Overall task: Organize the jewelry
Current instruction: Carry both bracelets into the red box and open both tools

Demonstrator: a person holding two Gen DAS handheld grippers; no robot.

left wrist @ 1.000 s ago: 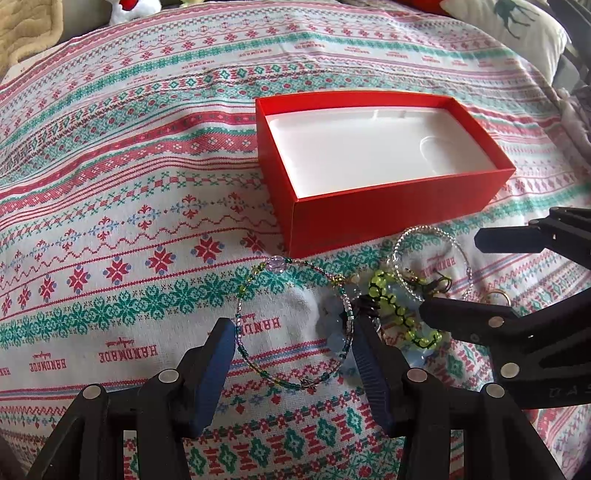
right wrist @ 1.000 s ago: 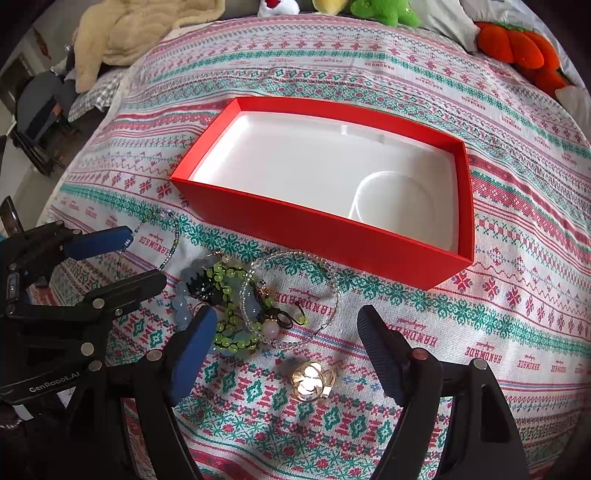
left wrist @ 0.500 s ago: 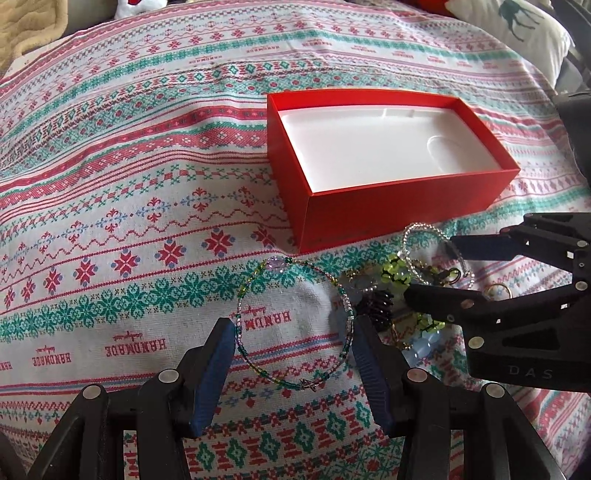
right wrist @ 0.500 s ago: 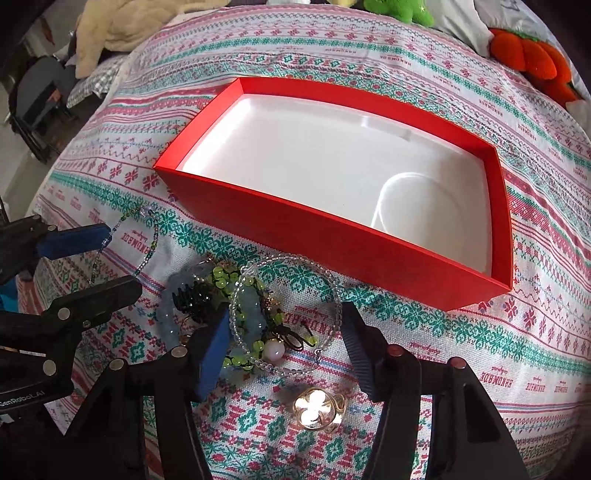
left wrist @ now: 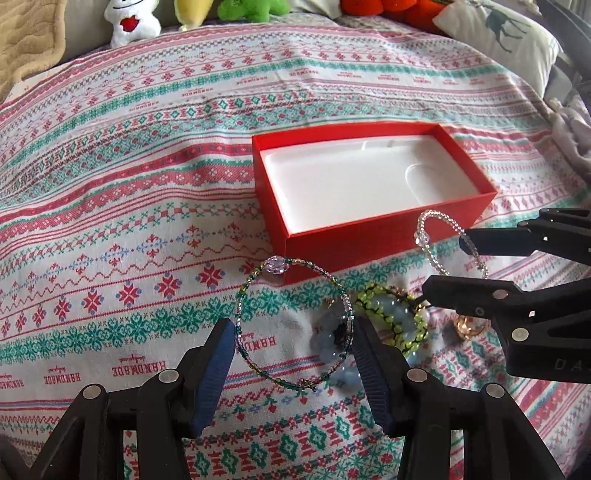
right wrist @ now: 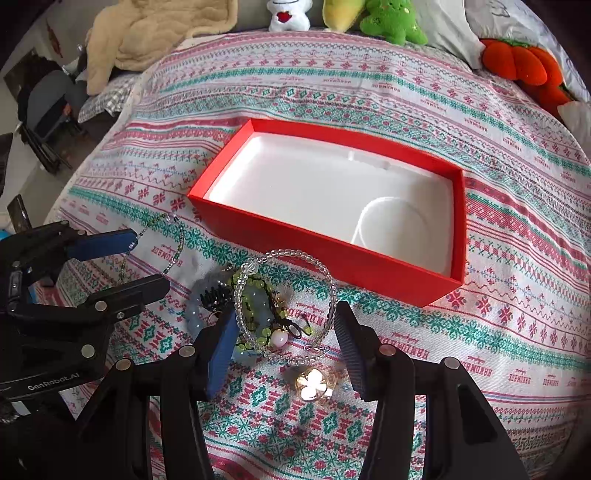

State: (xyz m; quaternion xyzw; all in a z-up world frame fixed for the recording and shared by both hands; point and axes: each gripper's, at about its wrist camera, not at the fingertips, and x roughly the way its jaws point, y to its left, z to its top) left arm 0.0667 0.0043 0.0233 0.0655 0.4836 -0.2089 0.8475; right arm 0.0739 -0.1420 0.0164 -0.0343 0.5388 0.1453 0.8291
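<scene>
Two bead hoops sit between my grippers' fingers, one in each. The green-and-clear bracelet [left wrist: 293, 321] lies in my left gripper [left wrist: 291, 354], its sides touching both blue pads [left wrist: 216, 365]; the jaws stand apart at hoop width, bracing it. The clear bead bracelet [right wrist: 284, 306] sits the same way in my right gripper [right wrist: 284, 347], jaws parted, each pad against one side of the hoop. Whether either hoop is off the cloth, I cannot tell.

Between the two hoops lies a tangle: a lime-green bead bracelet [left wrist: 391, 314], pale blue beads [left wrist: 332, 339], a black clip [right wrist: 214, 295] and a pink bead [right wrist: 279, 338]. A gold flower ring [right wrist: 314, 382] rests on the cloth near my right gripper's fingers.

Just beyond the jewelry stands the red box [right wrist: 321, 251], open, white liner bare. All rests on a patterned cloth [left wrist: 110, 221]. Plush toys [right wrist: 391, 22] line the far edge.
</scene>
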